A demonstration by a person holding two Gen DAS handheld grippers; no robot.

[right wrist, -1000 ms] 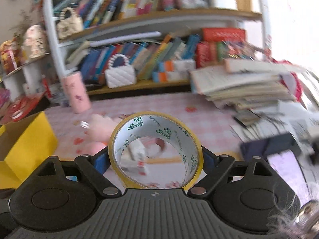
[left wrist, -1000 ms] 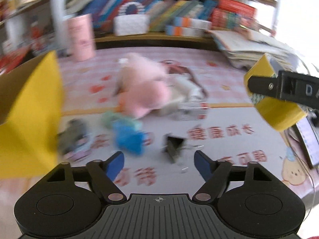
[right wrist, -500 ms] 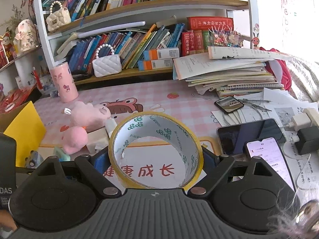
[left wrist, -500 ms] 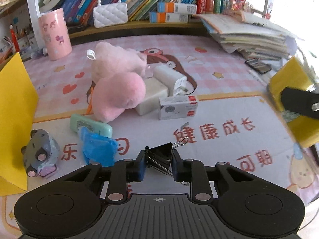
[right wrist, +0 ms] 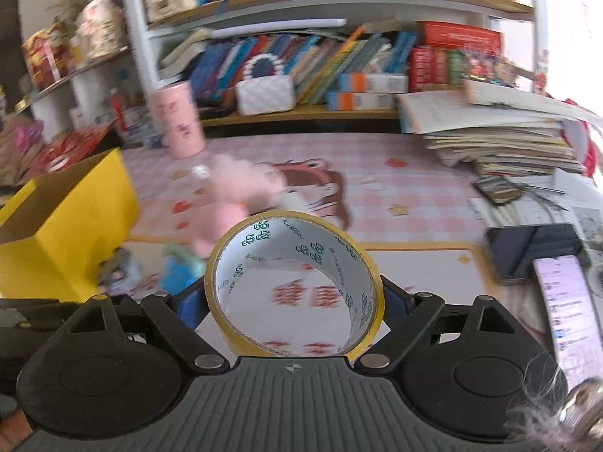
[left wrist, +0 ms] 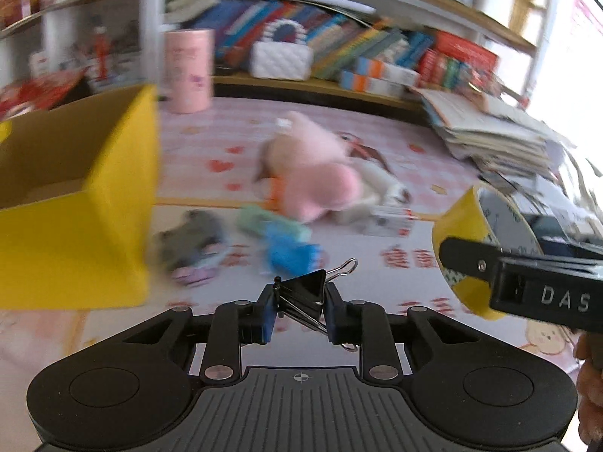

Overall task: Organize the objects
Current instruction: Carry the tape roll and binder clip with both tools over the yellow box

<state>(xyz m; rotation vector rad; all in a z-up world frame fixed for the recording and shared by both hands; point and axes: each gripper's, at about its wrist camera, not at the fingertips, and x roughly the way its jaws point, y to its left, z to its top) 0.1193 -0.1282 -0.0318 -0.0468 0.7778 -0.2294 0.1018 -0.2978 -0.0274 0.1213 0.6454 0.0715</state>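
Note:
My left gripper [left wrist: 297, 310] is shut on a black binder clip [left wrist: 303, 295] and holds it above the mat. My right gripper [right wrist: 292, 299] is shut on a yellow tape roll [right wrist: 260, 324], which also shows at the right of the left wrist view [left wrist: 458, 233]. An open yellow box [left wrist: 94, 211] stands at the left; it also shows in the right wrist view [right wrist: 71, 229]. A pink plush toy [left wrist: 316, 177], a blue item [left wrist: 290, 254], a mint case [left wrist: 271, 224] and a grey toy [left wrist: 188, 237] lie on the mat.
A small white carton [left wrist: 388, 220] lies by the plush. A pink cup [left wrist: 188, 71] and white handbag [left wrist: 280, 58] stand at the back by the bookshelf [right wrist: 339, 3]. Stacked papers [right wrist: 501, 139] and two phones [right wrist: 565, 290] lie at the right.
My left gripper closed on the binder clip, lifted it and swung left toward the yellow box. My right gripper, still holding the tape roll, also swung left.

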